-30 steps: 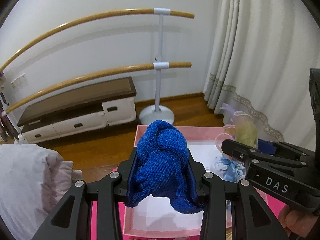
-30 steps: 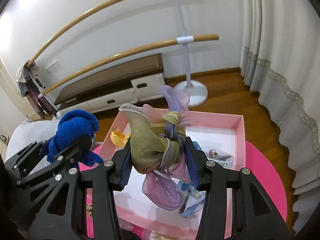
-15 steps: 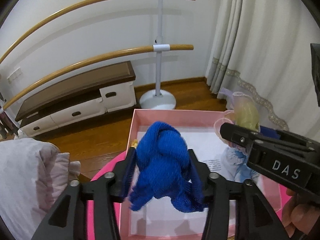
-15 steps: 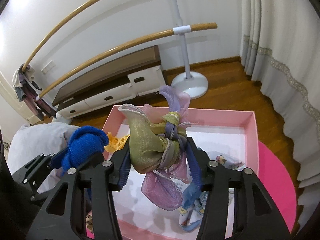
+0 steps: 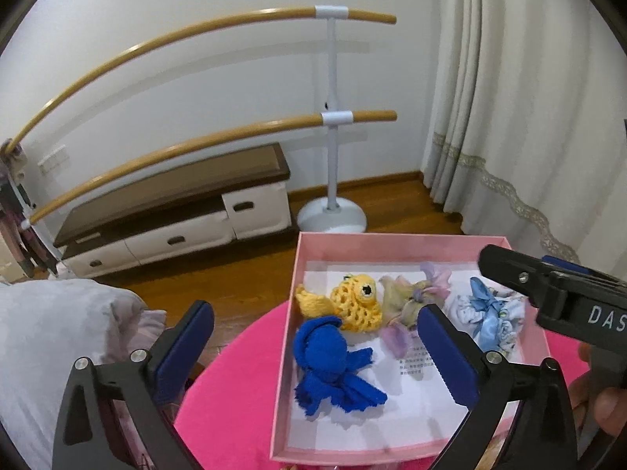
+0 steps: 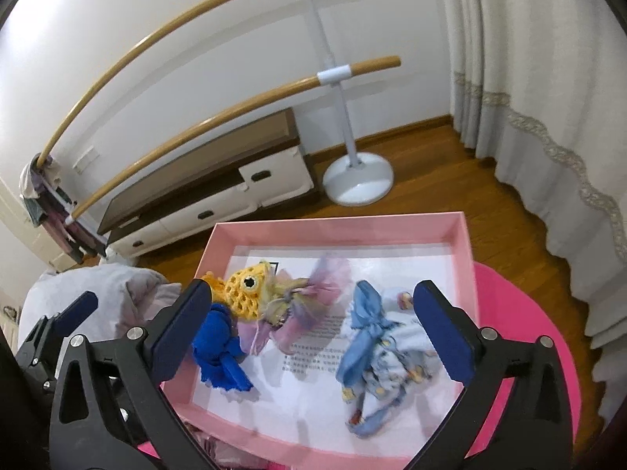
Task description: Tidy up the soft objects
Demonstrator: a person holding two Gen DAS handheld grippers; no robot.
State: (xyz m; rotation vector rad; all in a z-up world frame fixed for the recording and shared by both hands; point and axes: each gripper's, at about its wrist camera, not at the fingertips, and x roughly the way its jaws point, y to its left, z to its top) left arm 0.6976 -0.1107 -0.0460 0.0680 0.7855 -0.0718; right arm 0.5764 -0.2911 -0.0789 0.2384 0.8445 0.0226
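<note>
pink box (image 5: 392,244) on pink desk (image 5: 235,403) | inside: blue cloth (image 5: 333,368), yellow crochet toy (image 5: 354,305), gauzy bundle (image 5: 407,301), pale-blue bundle (image 5: 490,313) | left gripper (image 5: 313,352), right gripper (image 6: 313,333): jaws opening, nothing gripped

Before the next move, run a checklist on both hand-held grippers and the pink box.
1. Left hand-held gripper jaws opening, nothing gripped: ok.
2. Right hand-held gripper jaws opening, nothing gripped: ok.
3. Blue bundle lying in the pink box: ok.
4. Purple bundle in the box: ok.
5. Yellow toy and pale blue bundle in the box: ok.
6. More soft things left outside the box: cannot tell.
</note>
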